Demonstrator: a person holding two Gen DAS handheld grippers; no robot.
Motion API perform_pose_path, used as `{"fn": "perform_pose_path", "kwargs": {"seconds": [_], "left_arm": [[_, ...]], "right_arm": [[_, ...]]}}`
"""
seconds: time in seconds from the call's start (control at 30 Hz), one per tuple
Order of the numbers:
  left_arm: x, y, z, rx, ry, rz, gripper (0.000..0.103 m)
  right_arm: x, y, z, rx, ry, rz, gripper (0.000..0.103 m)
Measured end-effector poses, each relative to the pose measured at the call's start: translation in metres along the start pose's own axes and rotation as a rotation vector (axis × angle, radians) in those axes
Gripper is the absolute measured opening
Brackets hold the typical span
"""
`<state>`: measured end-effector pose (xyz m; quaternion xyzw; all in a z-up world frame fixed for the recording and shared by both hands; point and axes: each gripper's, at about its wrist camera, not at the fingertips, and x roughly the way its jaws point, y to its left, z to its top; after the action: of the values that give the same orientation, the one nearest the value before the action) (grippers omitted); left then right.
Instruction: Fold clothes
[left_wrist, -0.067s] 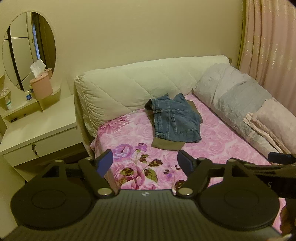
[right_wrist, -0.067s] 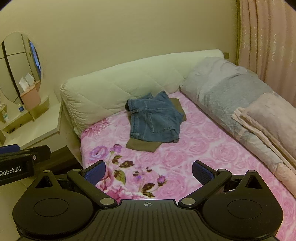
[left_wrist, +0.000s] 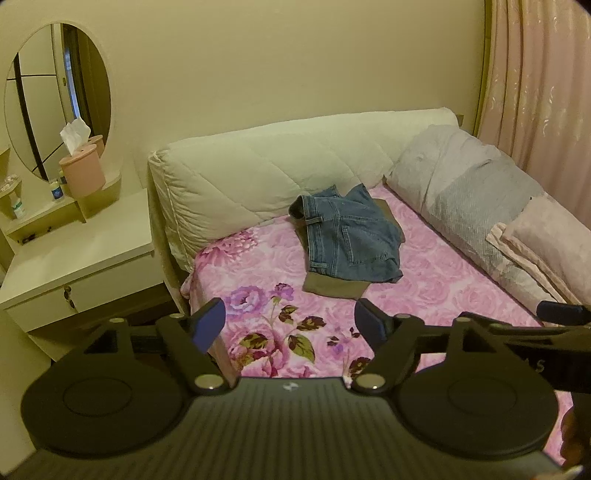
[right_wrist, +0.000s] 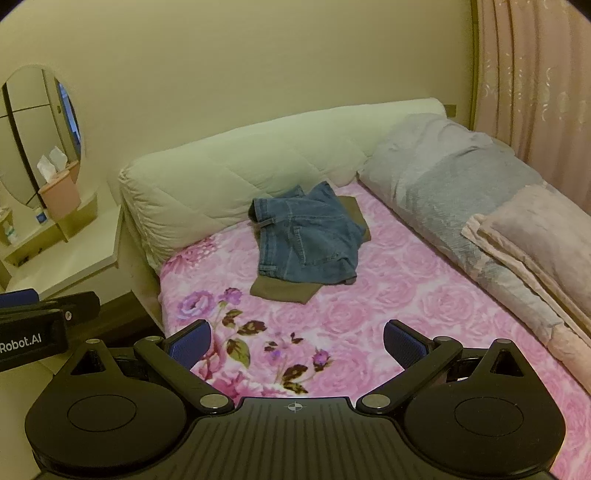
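The bedsheet (left_wrist: 424, 295) is pink with rose print and purple flowers. Blue denim shorts (left_wrist: 351, 240) lie over an olive-brown garment (left_wrist: 332, 288). The quilted headboard cushion (left_wrist: 258, 177) is cream, the bolster (right_wrist: 461, 192) grey, the curtain (right_wrist: 535, 92) pale pink.

Near lane: I see bare pink bedsheet (right_wrist: 369, 306) ahead, open to pass.
Mid bed: denim shorts (right_wrist: 308, 240) on olive garment (right_wrist: 284, 290), low bump.
R side: grey duvet roll (right_wrist: 454, 192) + pink blanket (right_wrist: 535, 236) block.
Far end: white quilt (right_wrist: 229, 177).
L side: nightstand (left_wrist: 77, 258).
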<state>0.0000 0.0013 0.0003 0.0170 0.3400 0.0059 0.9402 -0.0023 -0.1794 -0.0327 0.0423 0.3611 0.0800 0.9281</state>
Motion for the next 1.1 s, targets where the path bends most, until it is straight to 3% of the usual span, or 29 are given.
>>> {"fn": "perform_pose_path", "kwargs": {"seconds": [1.1], "left_arm": [[-0.006, 0.009, -0.002, 0.009, 0.024, 0.018, 0.074]], "right_arm": [[-0.014, -0.009, 0.007, 0.023, -0.063, 0.003, 0.102]]}}
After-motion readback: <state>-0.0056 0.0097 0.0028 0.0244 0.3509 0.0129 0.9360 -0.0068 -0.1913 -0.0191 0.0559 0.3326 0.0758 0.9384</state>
